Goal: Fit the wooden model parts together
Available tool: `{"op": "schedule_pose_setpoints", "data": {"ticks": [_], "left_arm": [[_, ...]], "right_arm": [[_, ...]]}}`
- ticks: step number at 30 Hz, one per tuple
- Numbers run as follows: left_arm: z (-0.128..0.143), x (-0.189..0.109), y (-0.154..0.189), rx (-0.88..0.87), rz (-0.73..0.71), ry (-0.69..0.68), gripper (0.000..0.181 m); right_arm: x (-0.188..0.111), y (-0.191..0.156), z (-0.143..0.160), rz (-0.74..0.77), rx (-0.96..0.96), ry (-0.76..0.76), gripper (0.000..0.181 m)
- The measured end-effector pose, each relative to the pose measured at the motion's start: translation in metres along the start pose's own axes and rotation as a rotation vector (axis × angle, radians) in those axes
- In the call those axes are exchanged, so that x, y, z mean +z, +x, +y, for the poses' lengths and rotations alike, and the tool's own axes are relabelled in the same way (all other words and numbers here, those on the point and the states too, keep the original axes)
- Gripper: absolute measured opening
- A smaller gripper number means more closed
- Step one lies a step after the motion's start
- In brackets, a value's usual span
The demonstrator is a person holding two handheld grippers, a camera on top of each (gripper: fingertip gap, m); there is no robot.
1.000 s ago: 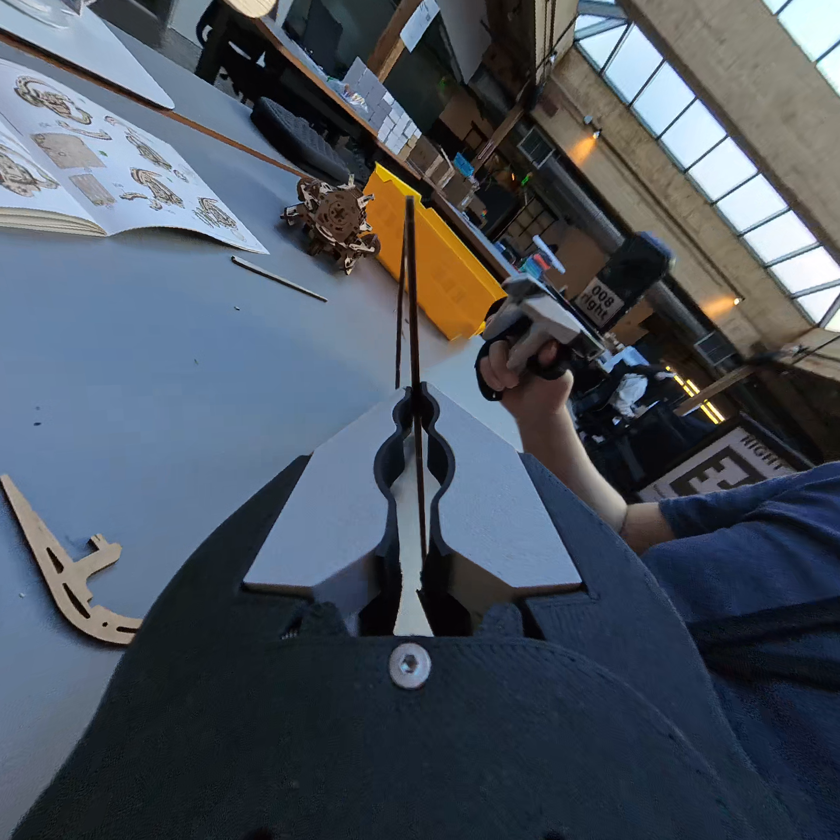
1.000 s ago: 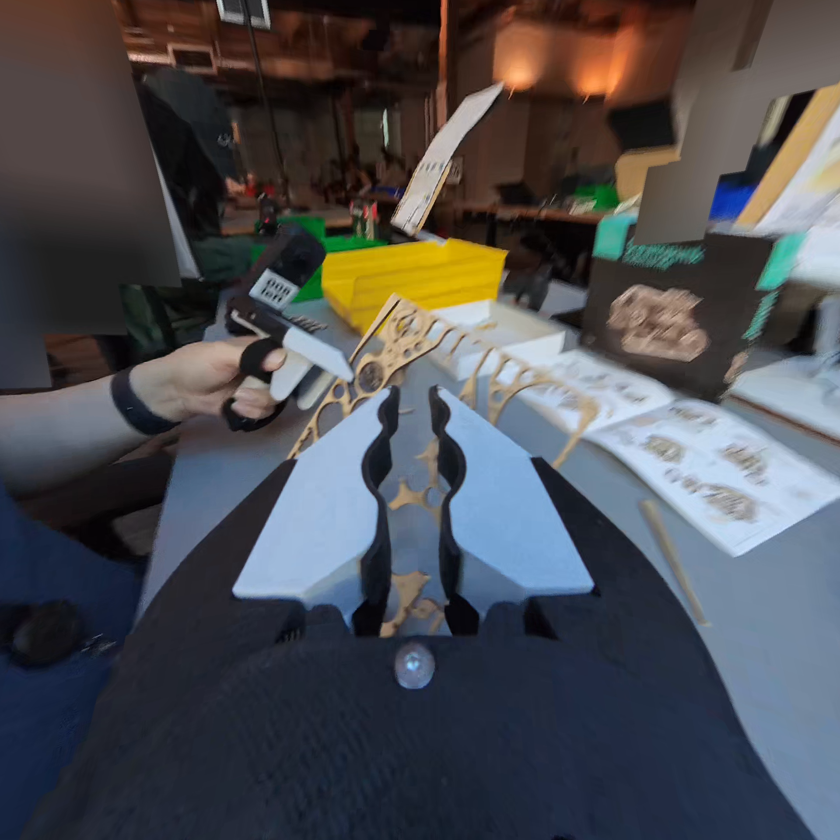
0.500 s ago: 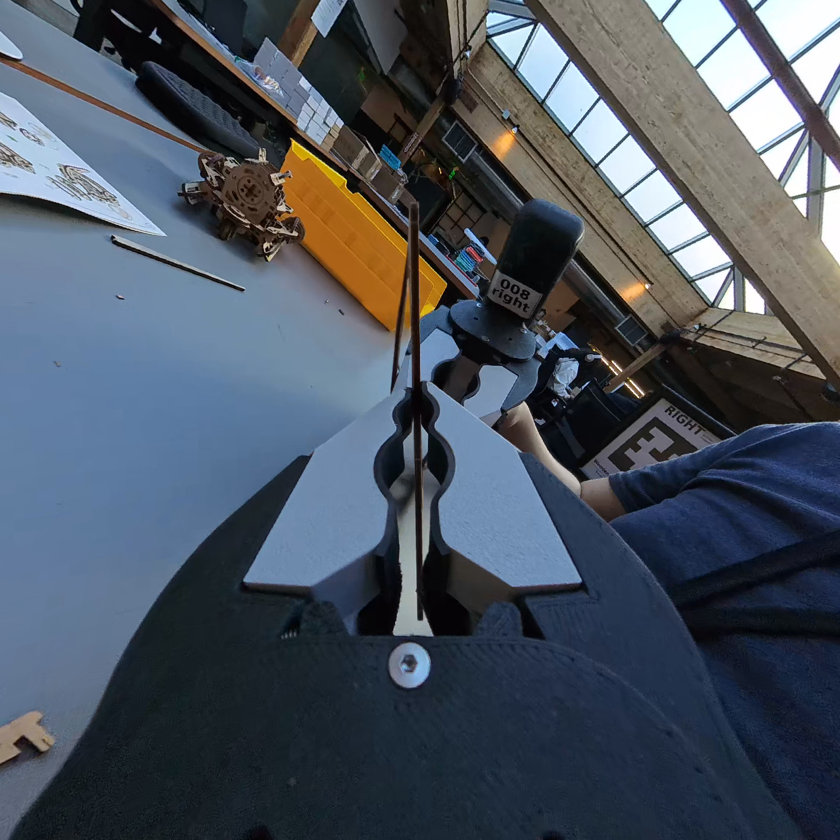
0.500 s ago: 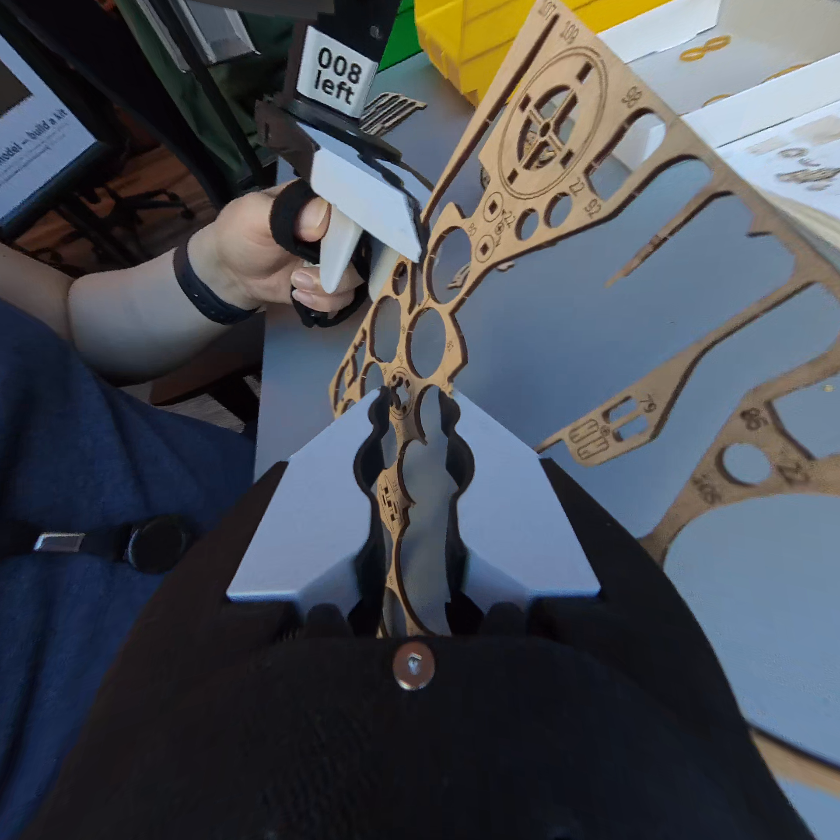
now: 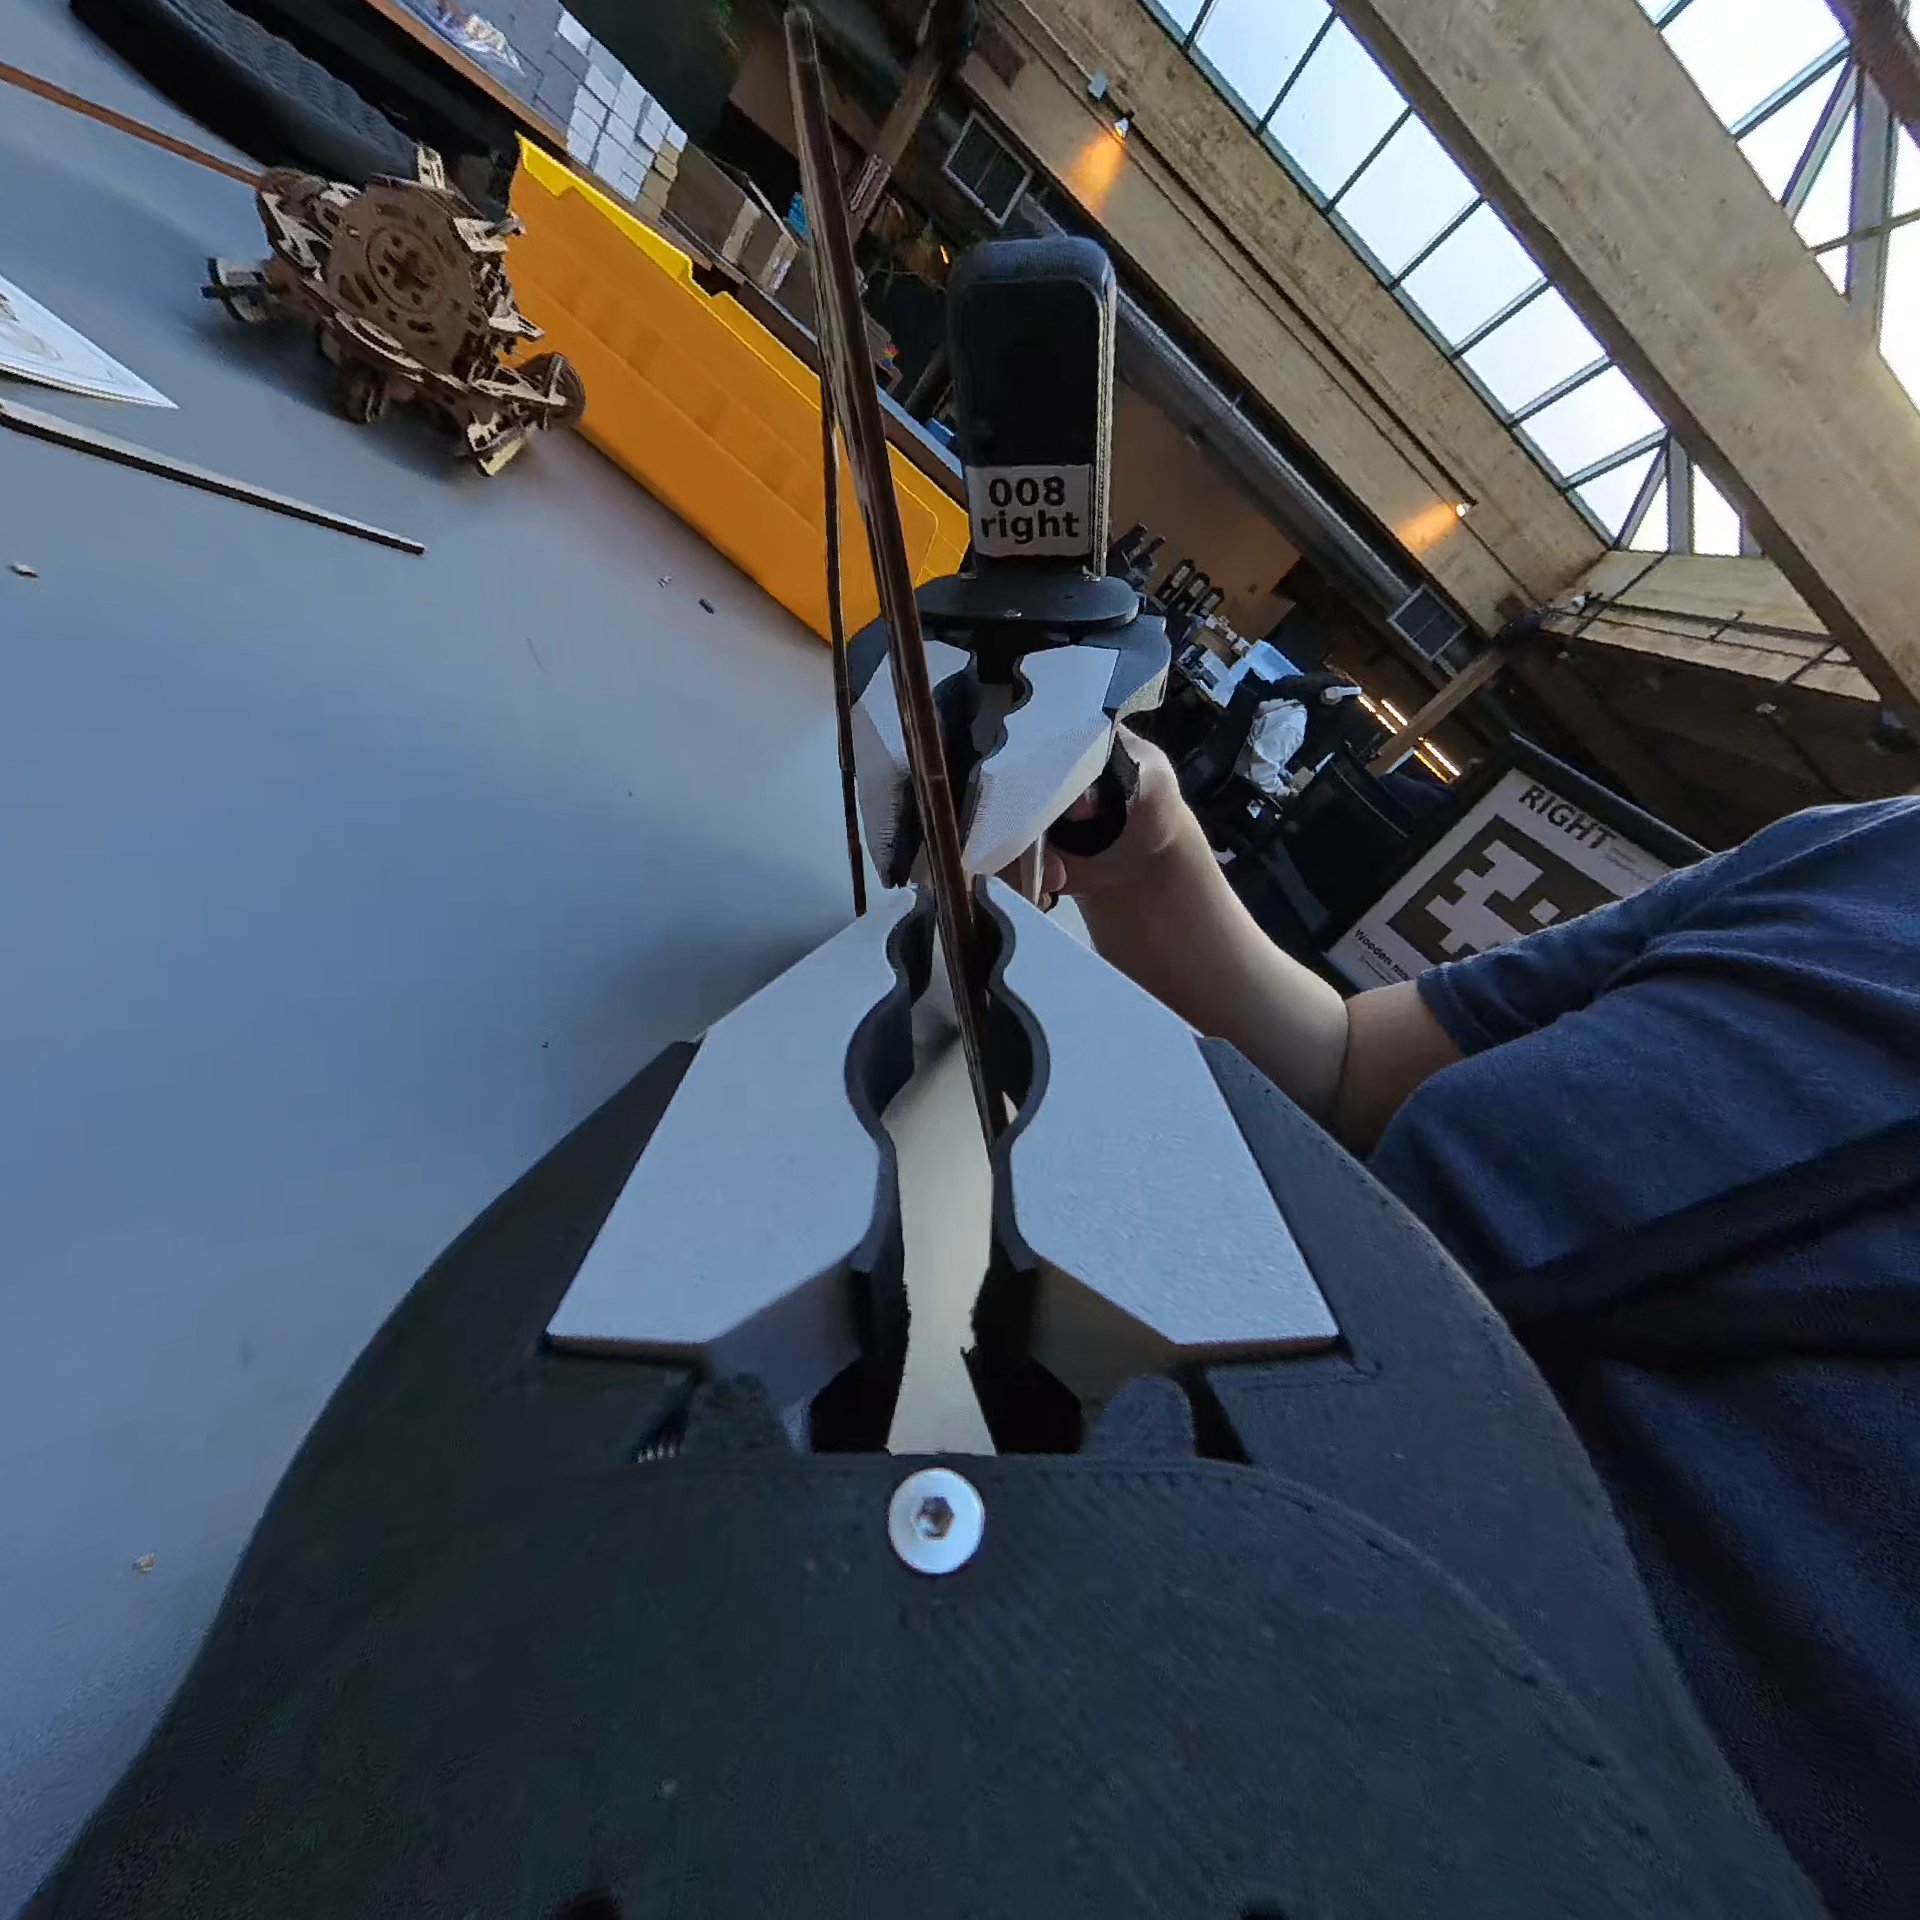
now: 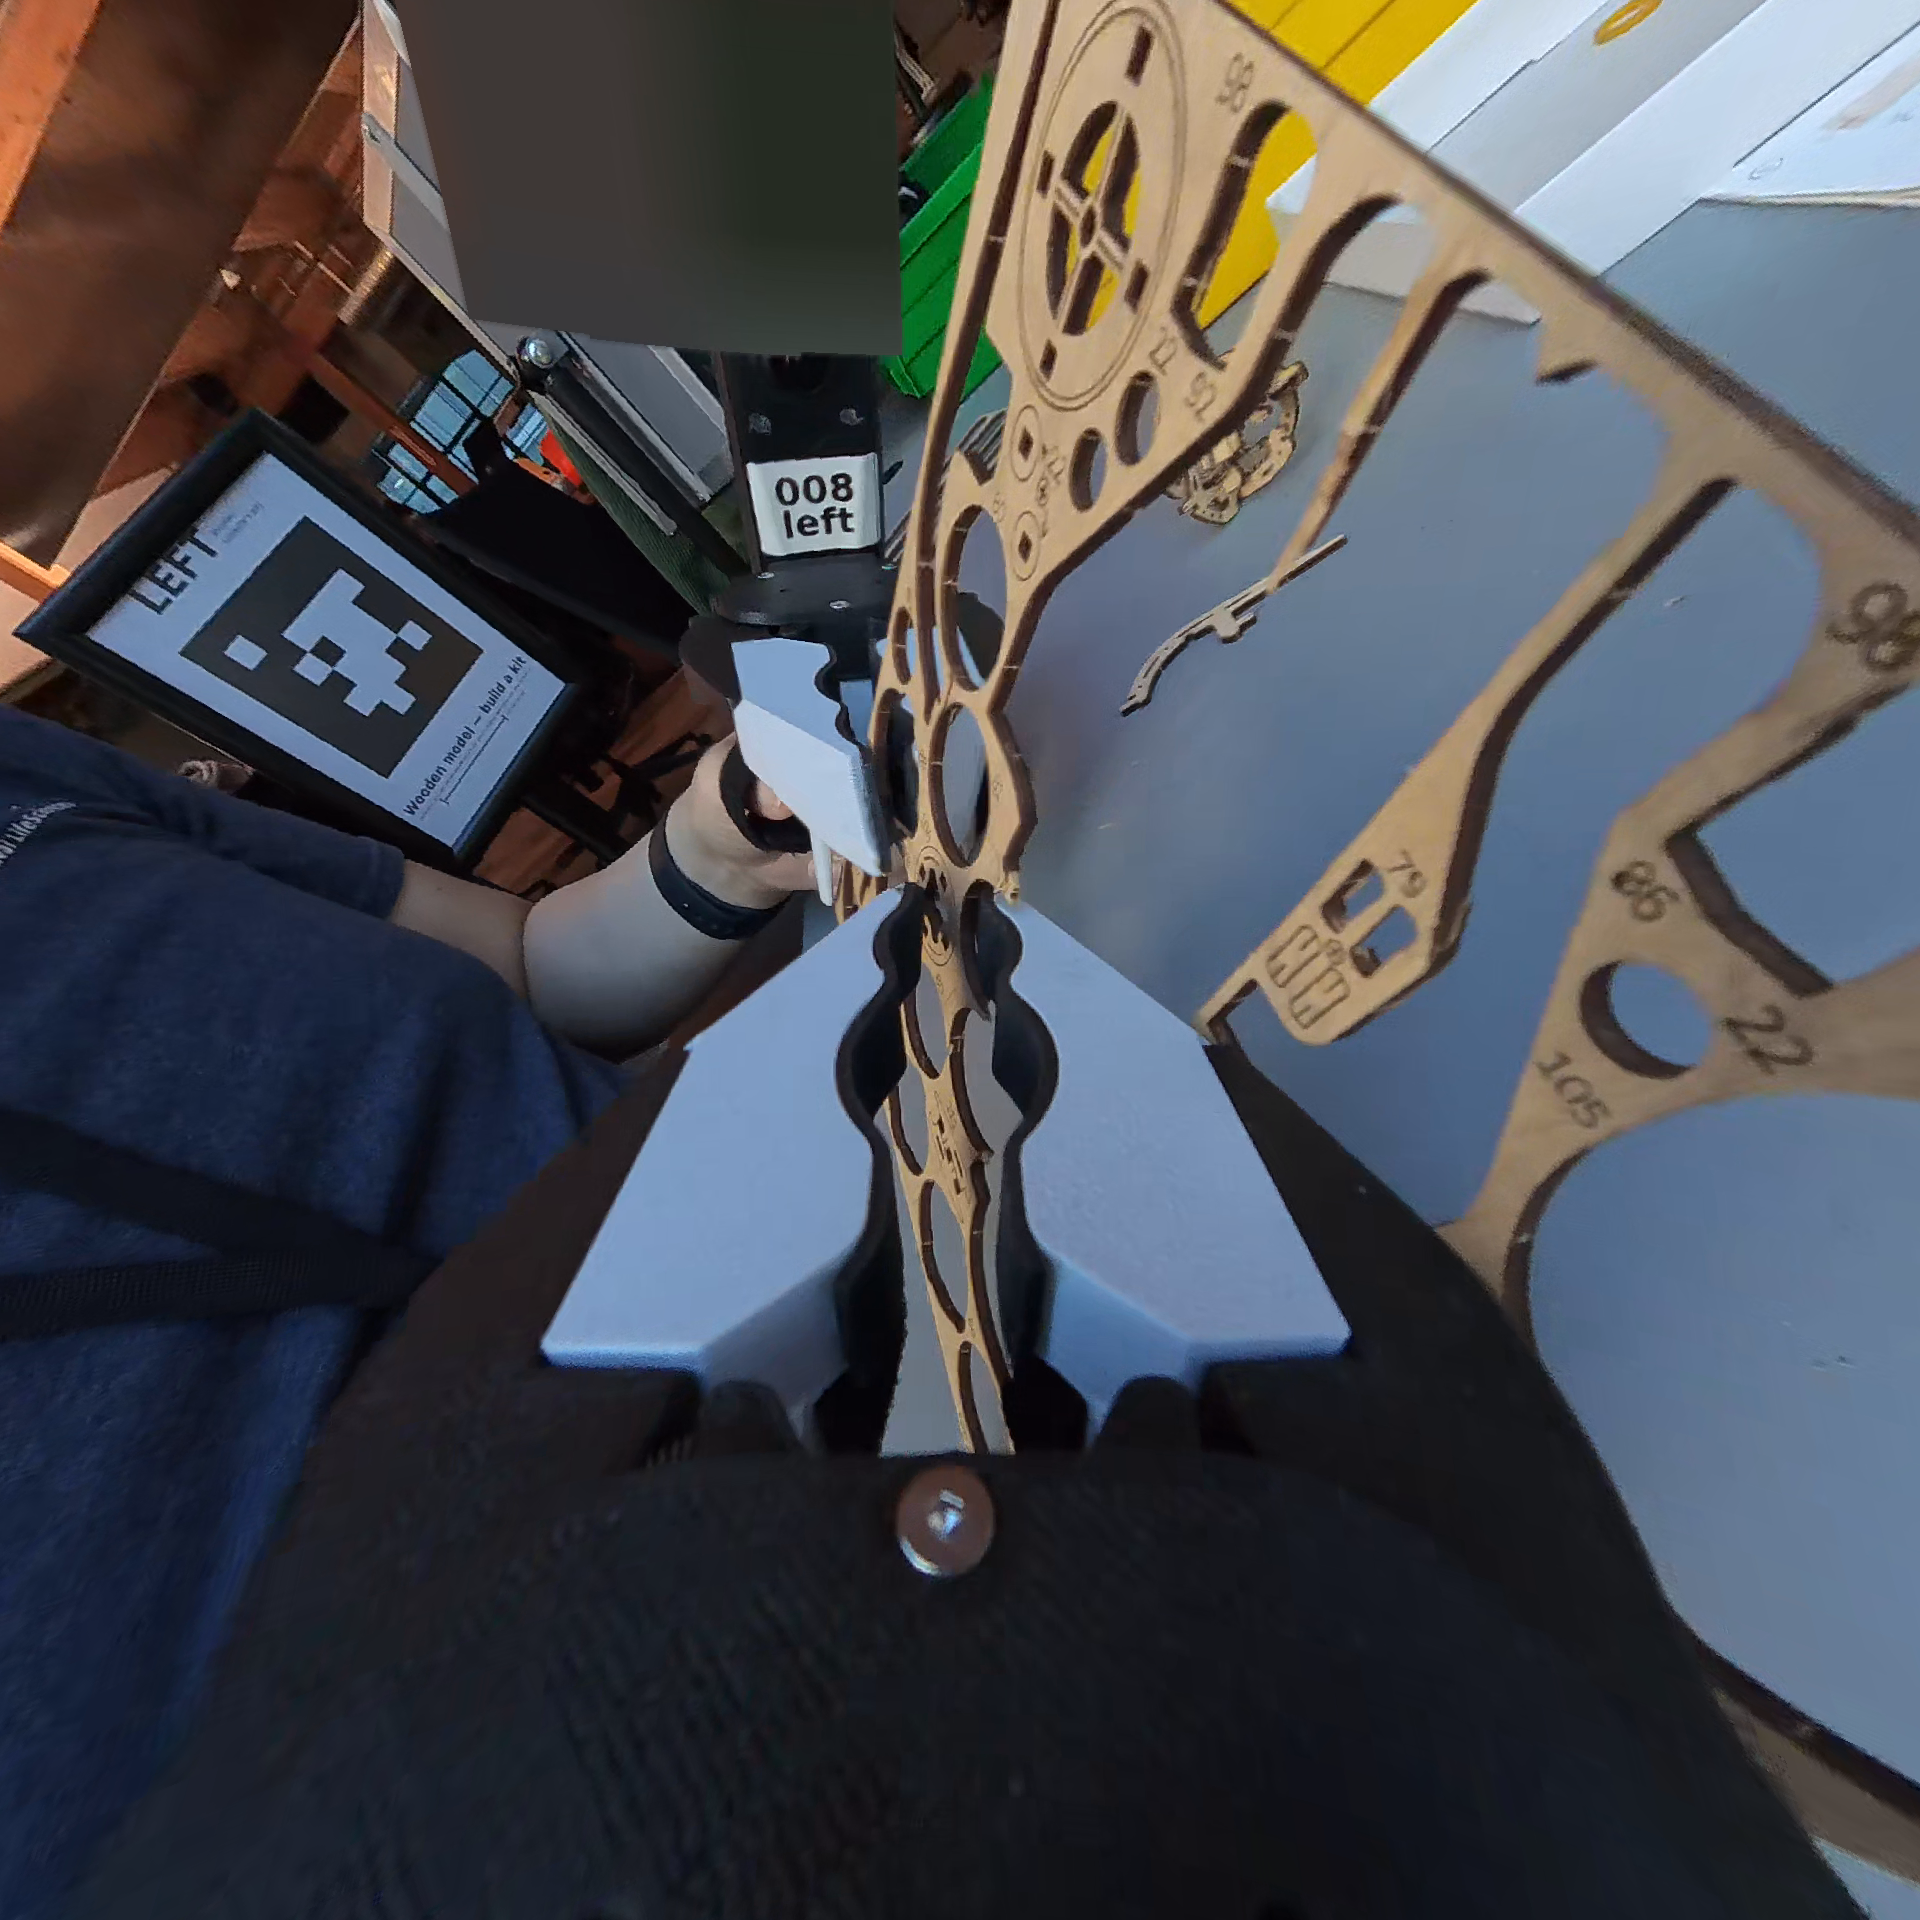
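A thin laser-cut wooden sheet with punched-out holes and numbered parts is held up over the grey table. In the left wrist view it shows edge-on and leans left. My left gripper is shut on its lower strip. My right gripper is shut on the same strip just beside it, with the sheet passing slantwise between its fingers. Each gripper shows in the other's view, the right in the left wrist view and the left in the right wrist view, tips almost touching.
An assembled wooden gear model stands by a yellow bin at the table's far side. A thin wooden stick and a curved loose part lie on the table. White boxes sit beyond. The person's blue-sleeved arm is at the right. Between my right fingertips and the assembled wooden gear model there is roughly 30 cm.
The right gripper has come in from farther off, taken the sheet between its fingers and narrowed on it beside the left gripper. The sheet now leans in the left gripper.
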State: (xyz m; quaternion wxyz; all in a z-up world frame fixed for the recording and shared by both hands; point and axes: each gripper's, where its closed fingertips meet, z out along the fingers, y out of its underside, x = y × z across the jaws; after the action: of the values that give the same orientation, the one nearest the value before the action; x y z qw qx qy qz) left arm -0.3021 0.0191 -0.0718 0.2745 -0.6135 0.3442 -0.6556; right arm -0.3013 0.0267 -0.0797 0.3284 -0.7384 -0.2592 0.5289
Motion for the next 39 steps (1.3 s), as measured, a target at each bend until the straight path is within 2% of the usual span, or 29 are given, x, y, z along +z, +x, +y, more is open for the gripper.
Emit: {"op": "schedule_pose_setpoints", "data": {"ticks": [5, 8, 10, 14, 24, 31, 39], "left_arm": [[0.006, 0.002, -0.009, -0.031, -0.038, -0.047, 0.001], [0.009, 0.001, -0.013, -0.044, -0.055, -0.066, 0.001], [0.009, 0.000, -0.012, -0.038, -0.052, -0.073, 0.001], [0.012, 0.000, -0.014, -0.018, -0.079, -0.096, 0.001], [0.013, 0.002, -0.011, -0.042, -0.048, -0.092, 0.001], [0.017, 0.004, -0.015, -0.063, -0.060, -0.117, 0.001], [0.014, 0.004, -0.016, -0.065, -0.072, -0.087, 0.000]], "right_arm": [[0.002, 0.006, 0.005, 0.035, 0.006, -0.013, 0.009], [0.005, 0.005, 0.006, 0.021, 0.033, 0.004, 0.017], [0.005, 0.008, 0.006, 0.034, 0.038, 0.016, 0.009], [0.008, 0.011, 0.010, 0.055, 0.046, -0.001, 0.011], [0.007, 0.008, 0.011, 0.101, -0.057, -0.041, 0.009], [0.006, 0.012, 0.014, 0.114, -0.042, -0.054, 0.009], [0.005, 0.013, 0.011, 0.107, -0.036, -0.017, 0.010]]}}
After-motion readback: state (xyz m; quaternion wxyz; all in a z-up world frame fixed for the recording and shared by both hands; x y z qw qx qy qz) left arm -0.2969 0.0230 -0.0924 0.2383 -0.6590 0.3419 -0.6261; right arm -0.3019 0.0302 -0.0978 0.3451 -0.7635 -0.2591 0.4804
